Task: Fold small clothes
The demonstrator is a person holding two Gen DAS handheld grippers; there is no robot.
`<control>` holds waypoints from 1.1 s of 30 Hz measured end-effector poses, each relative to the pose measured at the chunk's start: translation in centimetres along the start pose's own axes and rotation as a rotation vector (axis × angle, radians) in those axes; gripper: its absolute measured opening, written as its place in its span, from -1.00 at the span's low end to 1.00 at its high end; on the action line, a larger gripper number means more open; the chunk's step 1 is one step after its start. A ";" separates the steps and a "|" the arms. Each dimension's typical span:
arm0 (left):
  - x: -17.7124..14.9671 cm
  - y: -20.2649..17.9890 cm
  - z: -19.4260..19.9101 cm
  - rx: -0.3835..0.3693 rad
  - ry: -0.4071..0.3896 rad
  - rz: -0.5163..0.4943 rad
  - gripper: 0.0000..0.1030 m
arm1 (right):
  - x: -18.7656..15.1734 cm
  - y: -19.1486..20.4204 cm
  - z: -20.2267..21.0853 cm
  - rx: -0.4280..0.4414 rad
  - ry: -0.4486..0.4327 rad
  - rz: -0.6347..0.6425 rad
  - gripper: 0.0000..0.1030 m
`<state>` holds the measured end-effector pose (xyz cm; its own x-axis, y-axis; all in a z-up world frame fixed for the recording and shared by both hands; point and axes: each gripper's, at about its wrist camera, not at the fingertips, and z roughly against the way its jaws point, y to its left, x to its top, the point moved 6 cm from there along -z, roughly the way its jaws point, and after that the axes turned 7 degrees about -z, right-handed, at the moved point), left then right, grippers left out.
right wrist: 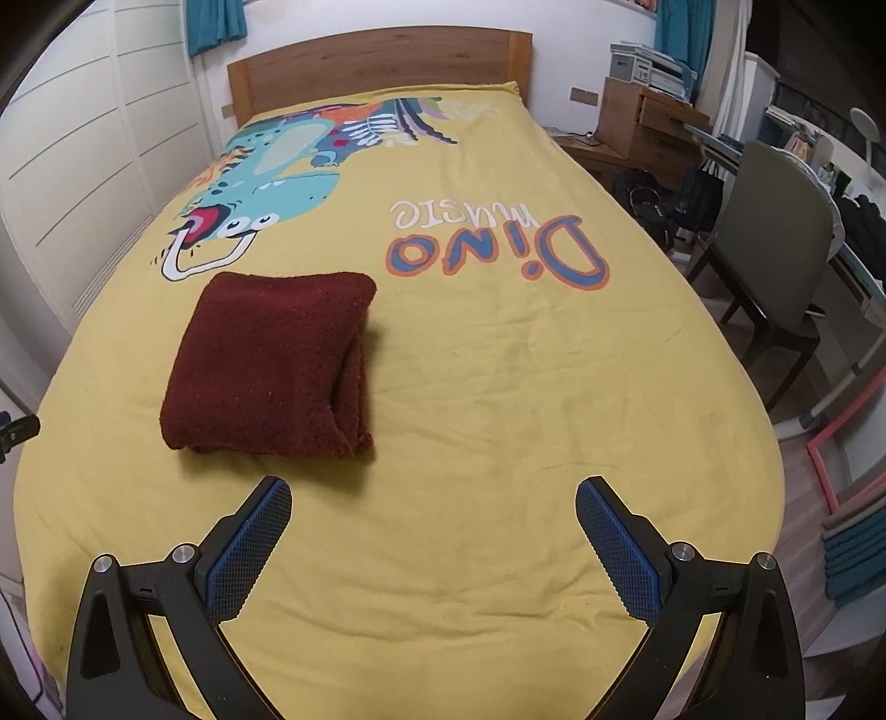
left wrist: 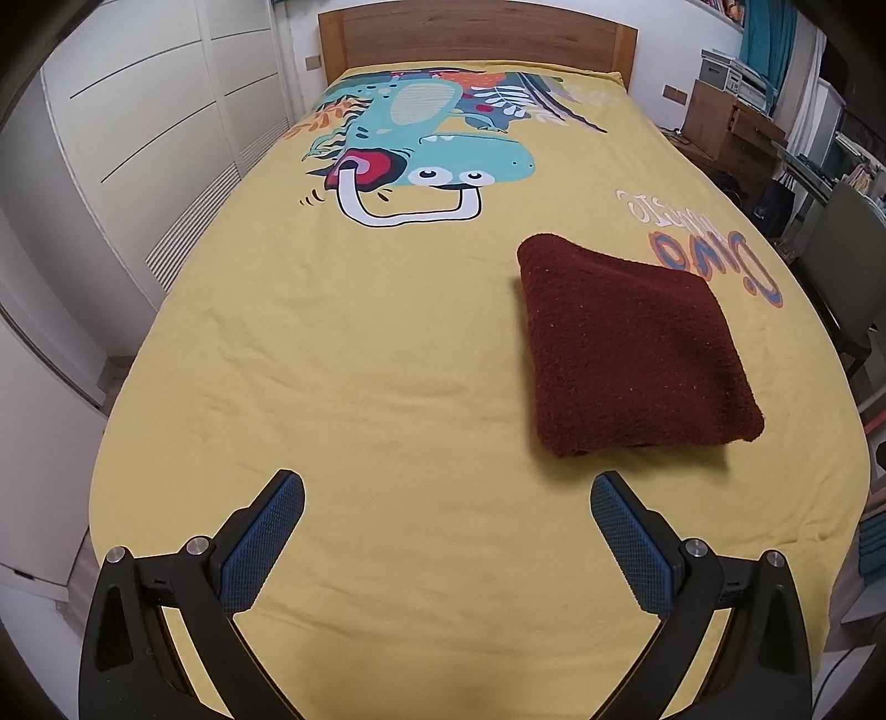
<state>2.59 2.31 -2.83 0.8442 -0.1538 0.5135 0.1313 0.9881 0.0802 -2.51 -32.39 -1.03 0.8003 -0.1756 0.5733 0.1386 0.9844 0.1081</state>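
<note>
Dark red on printed yellow

A plain maroon folded garment (left wrist: 631,343) lies on a yellow bedsheet (left wrist: 343,387) printed with a teal dinosaur (left wrist: 443,149) and blue-orange "Dino" lettering (right wrist: 498,255); blue cross-hatched pads (right wrist: 249,548), brown wooden headboard (left wrist: 476,39).

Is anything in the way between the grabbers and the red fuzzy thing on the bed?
No. Only bare yellow bedsheet lies between the open left gripper and the folded dark red garment, and likewise for the open right gripper.

Home bedroom: wooden-headboard bed (left wrist: 476,33) with yellow dinosaur-print cover (left wrist: 360,343), white panelled wardrobe (left wrist: 138,127), cluttered wooden desk (right wrist: 642,130).
</note>
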 end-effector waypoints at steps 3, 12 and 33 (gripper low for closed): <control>0.0 0.1 -0.2 -0.006 0.008 0.003 0.98 | -0.1 0.0 -0.1 -0.003 0.006 0.007 0.99; -0.3 0.1 -0.3 -0.006 0.017 -0.008 0.98 | -0.2 -0.5 0.1 -0.021 0.010 0.016 0.99; -0.3 0.2 0.0 0.007 0.011 -0.010 0.98 | 0.1 -0.5 0.7 -0.023 0.003 0.037 0.99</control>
<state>2.35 2.60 -2.98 0.8483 -0.1637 0.5036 0.1360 0.9865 0.0916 -2.92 -32.91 -0.44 0.8070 -0.1392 0.5739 0.1225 0.9901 0.0678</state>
